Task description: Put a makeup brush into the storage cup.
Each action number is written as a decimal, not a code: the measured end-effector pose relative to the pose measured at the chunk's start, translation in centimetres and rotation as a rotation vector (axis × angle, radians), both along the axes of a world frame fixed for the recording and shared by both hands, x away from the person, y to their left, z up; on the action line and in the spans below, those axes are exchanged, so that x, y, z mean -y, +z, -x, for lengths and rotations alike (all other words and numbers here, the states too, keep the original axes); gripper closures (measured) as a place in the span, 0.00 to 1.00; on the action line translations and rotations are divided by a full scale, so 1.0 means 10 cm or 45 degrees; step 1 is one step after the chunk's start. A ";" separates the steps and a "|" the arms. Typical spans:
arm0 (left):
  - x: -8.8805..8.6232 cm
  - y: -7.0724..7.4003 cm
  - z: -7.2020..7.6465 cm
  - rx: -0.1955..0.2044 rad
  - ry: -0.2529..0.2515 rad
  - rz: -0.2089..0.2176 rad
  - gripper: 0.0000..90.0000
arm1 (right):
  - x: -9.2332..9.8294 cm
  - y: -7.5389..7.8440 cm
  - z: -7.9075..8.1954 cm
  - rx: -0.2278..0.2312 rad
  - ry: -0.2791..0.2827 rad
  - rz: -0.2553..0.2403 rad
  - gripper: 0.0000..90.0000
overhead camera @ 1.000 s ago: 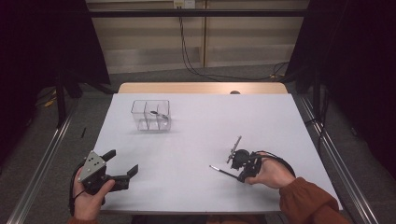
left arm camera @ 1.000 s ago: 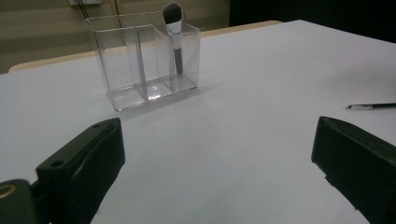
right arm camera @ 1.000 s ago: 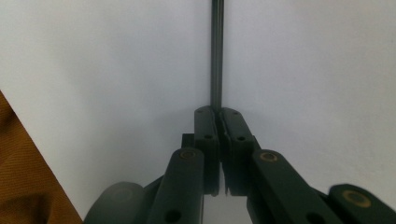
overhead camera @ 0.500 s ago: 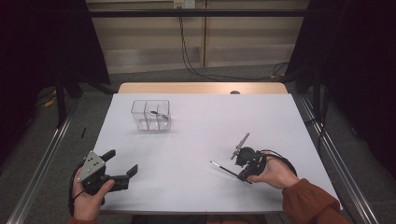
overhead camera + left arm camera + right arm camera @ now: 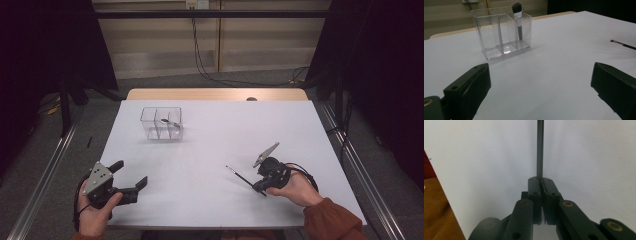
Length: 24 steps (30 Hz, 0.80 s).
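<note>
Right gripper view shows the right gripper (image 5: 541, 181) with its jaws pressed together on the end of a thin dark makeup brush (image 5: 540, 147), whose shaft runs straight out ahead over the white table (image 5: 486, 157); gripping it at the end leaves most of its length free to go into a slot. In the high view the same brush (image 5: 239, 175) points away from that gripper toward the table's middle, seemingly just above the surface. The left gripper (image 5: 131, 184) rests near the front edge with jaws spread wide and nothing between them, probably waiting. Farther off stands the clear organizer (image 5: 161, 124), upright, a fluffy-headed brush (image 5: 518, 17) already leaning in one end compartment, so the held brush likely belongs there too.
</note>
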State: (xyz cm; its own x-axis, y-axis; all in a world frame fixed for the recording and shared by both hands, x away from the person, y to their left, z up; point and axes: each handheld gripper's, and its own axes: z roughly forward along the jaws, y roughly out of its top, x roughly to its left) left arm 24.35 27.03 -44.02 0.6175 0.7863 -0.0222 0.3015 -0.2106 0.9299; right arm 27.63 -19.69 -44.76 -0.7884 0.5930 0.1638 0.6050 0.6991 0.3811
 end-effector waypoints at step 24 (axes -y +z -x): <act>-0.01 -0.01 -0.01 -0.016 0.018 0.015 0.03 | 0.10 -0.06 0.08 0.332 -0.137 -0.365 0.96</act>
State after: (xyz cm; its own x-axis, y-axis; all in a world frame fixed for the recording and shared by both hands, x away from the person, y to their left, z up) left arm 24.44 27.17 -44.08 0.6057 0.7947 -0.0393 0.3160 -0.1950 0.9285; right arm 26.79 -20.66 -45.34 -0.7611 0.6341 0.1368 0.5261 0.4801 0.7019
